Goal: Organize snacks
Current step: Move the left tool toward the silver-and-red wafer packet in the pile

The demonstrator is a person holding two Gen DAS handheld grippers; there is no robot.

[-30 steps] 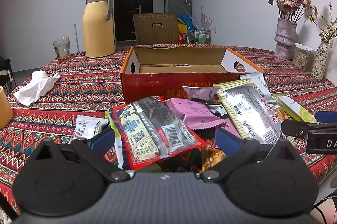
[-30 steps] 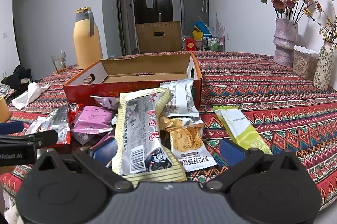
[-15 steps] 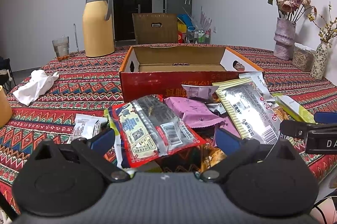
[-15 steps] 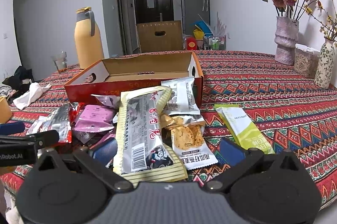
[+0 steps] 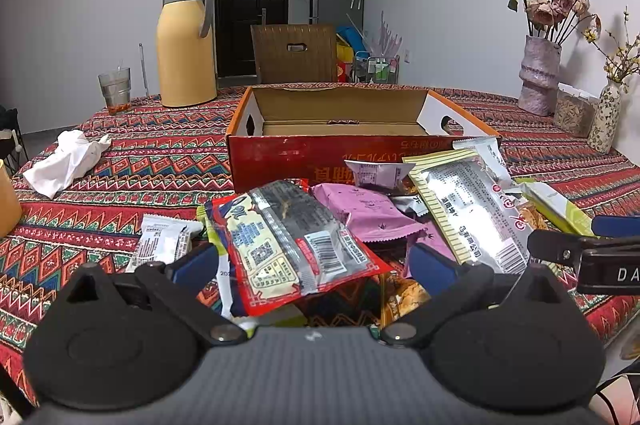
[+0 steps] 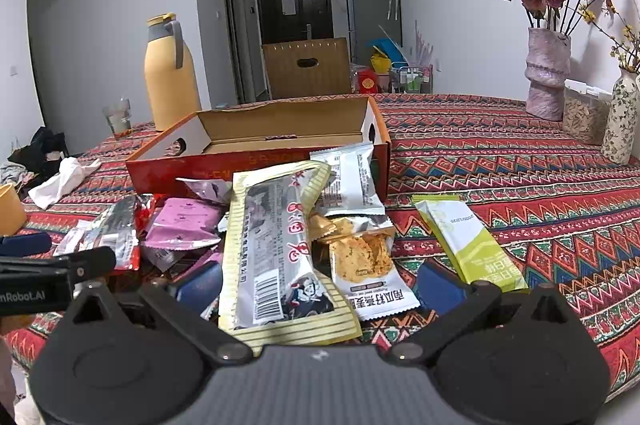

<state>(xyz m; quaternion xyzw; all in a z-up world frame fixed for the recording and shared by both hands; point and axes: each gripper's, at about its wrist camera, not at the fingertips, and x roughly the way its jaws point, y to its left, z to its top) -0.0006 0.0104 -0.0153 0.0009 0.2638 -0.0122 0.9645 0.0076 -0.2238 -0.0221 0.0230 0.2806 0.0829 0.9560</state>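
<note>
Two grippers, fingers apart: left gripper (image 5: 312,261) around red-edged snack packet (image 5: 292,245); right gripper (image 6: 320,277) around yellow-striped snack packet (image 6: 276,249). Snack pile on bench (image 6: 520,153), before open red cardboard box (image 5: 340,133).

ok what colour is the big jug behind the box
Mustard yellow jug with a grey handle and collar, clearest in the left wrist view.

Glossy foil snack wrappers (image 5: 296,237), matt cardboard box (image 5: 320,161), woven tablecloth (image 6: 520,161)
</note>
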